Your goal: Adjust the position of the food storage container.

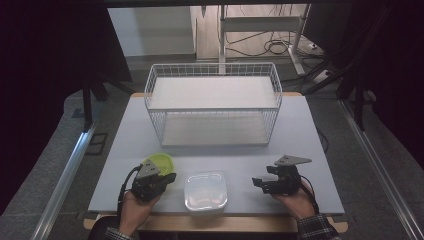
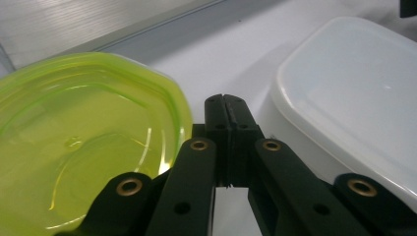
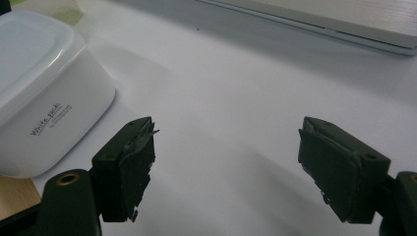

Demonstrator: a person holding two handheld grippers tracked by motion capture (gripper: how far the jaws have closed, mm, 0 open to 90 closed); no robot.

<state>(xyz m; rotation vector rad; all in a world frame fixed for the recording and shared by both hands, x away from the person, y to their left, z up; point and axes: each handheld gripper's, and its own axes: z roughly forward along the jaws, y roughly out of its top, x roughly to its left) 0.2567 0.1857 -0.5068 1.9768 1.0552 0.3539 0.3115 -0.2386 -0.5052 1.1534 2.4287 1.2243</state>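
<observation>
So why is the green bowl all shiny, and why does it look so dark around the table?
In the left gripper view the green bowl is see-through plastic, so the light makes bright curved streaks of glare in it; the black fingers up close look a bit soft. In the high view the light falls on the table, while the room at both sides stays nearly black.

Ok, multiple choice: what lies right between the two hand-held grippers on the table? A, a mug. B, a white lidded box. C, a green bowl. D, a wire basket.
B: in the high view the white lidded box sits on the table between the left hand-held gripper and the right hand-held gripper, while the green bowl lies by the left one and the wire basket stands farther back.
</observation>
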